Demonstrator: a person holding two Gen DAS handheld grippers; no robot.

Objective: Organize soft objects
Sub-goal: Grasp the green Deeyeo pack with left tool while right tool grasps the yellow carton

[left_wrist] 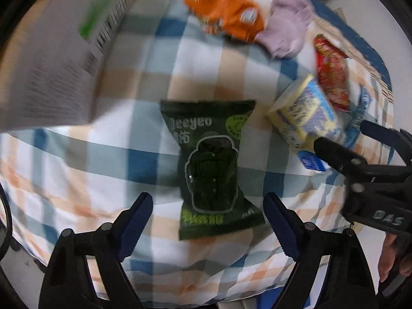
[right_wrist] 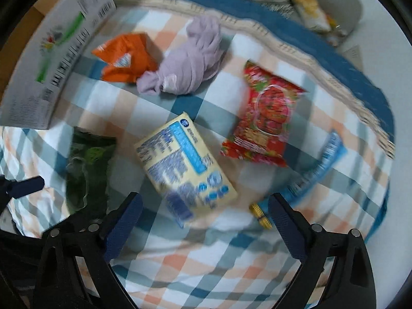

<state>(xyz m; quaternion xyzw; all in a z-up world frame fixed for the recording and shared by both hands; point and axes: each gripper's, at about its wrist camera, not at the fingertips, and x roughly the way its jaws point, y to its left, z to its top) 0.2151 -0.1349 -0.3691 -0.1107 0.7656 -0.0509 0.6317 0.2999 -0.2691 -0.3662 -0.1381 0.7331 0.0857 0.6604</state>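
A dark green snack packet (left_wrist: 213,170) lies flat on the plaid cloth (left_wrist: 128,154), between the open fingers of my left gripper (left_wrist: 208,211), which hovers just above its near end. It also shows in the right wrist view (right_wrist: 87,170). A pale yellow and blue tissue pack (right_wrist: 185,164) lies ahead of my open, empty right gripper (right_wrist: 204,213); it also shows in the left wrist view (left_wrist: 306,113). An orange packet (right_wrist: 128,56), a knotted lilac cloth (right_wrist: 190,61) and a red packet (right_wrist: 265,113) lie farther back. The right gripper (left_wrist: 342,139) reaches in from the right in the left wrist view.
A white printed cardboard box (right_wrist: 51,59) stands at the left. A blue wrapper (right_wrist: 319,164) and a small yellow item (right_wrist: 261,215) lie at the right. The cloth's blue fringed border (right_wrist: 309,38) runs along the back. A yellow packet (right_wrist: 311,10) lies beyond it.
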